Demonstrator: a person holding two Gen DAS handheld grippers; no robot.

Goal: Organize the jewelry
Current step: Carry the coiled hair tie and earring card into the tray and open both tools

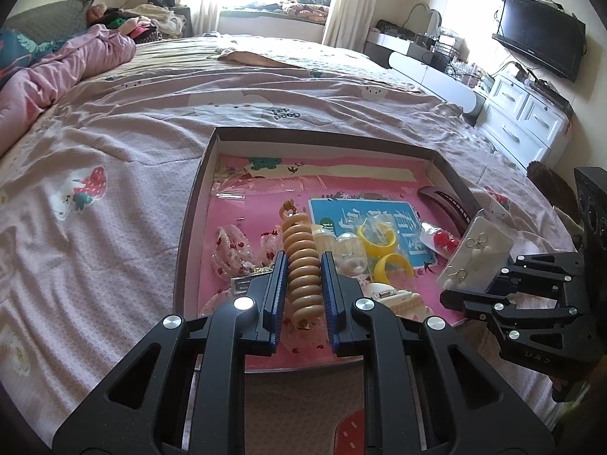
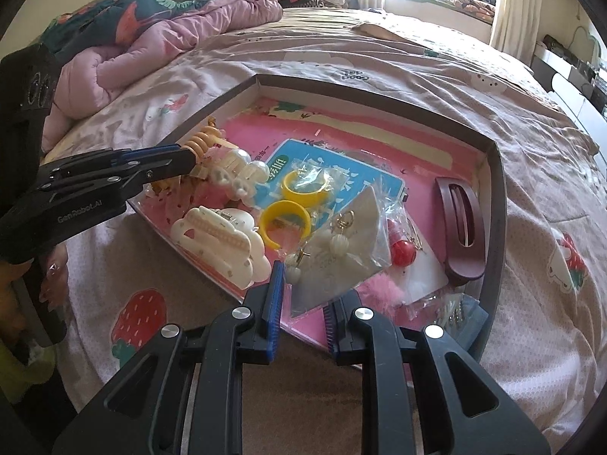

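Left gripper (image 1: pixel 303 276): fingers clamped on tan spiral hair tie (image 1: pixel 302 265), held over the tray (image 1: pixel 197 189). Right gripper (image 2: pixel 303 292): fingers pinching the near edge of a white earring card (image 2: pixel 341 254) in clear wrap. Beyond its fingertips: two yellow rings (image 2: pixel 303 185), red bead earrings (image 2: pixel 400 252); left of them, cream hair claw (image 2: pixel 218 242); far right, maroon hair clip (image 2: pixel 461 227).

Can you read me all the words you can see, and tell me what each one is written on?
"Good day", upside down: on the bedsheet.
"GenRobot.AI": on the side of the left gripper.
Big white characters on the blue card in the tray: upside down and partly covered, not readable.
Raised letters on the right gripper: too dark to read.
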